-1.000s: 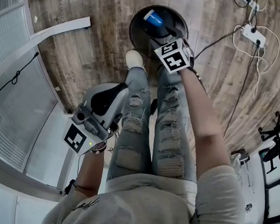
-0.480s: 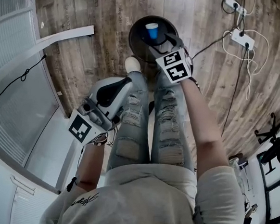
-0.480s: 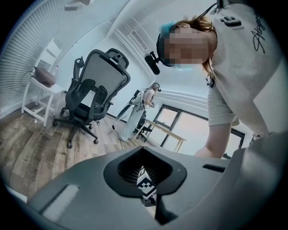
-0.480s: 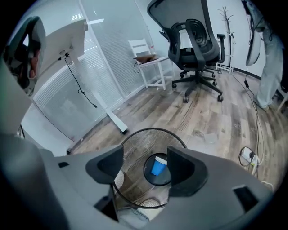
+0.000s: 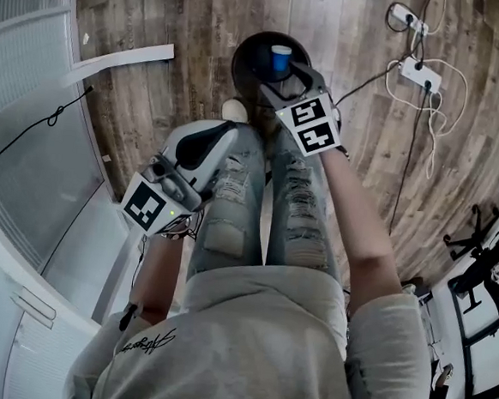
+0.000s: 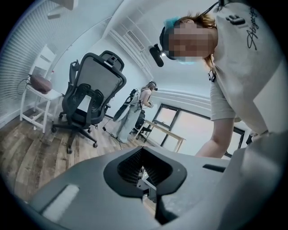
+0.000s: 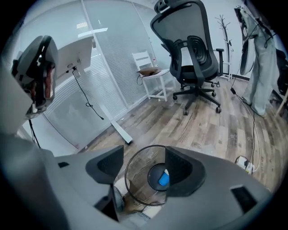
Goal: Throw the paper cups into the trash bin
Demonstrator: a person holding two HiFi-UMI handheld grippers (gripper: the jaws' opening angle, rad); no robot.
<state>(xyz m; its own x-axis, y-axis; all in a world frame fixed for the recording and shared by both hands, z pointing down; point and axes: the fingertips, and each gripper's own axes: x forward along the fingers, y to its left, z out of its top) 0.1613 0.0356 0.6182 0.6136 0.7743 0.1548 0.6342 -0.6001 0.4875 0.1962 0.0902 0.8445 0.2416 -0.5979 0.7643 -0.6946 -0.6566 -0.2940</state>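
Note:
A round black wire trash bin (image 5: 244, 52) stands on the wooden floor in front of the person's feet. A blue paper cup (image 5: 280, 61) lies inside it. My right gripper (image 5: 284, 83) hangs just above the bin's near rim, open, with nothing between its jaws. In the right gripper view the bin (image 7: 128, 173) and the blue cup (image 7: 163, 179) on its bottom show between the spread jaws of my right gripper (image 7: 144, 168). My left gripper (image 5: 220, 138) is held beside the left thigh, away from the bin. My left gripper (image 6: 143, 168) points up into the room, its jaws together and holding nothing.
A power strip with white cables (image 5: 418, 74) lies on the floor right of the bin. A white desk foot (image 5: 123, 55) and a glass partition (image 5: 30, 151) run along the left. Office chairs (image 7: 193, 45) and a white chair (image 7: 150, 72) stand farther off. Another person (image 6: 144, 96) stands in the background.
The blue cup lay tilted near the bin's mouth a second ago and now sits lower inside the bin. The right gripper stays open above the rim. The left gripper has risen slightly.

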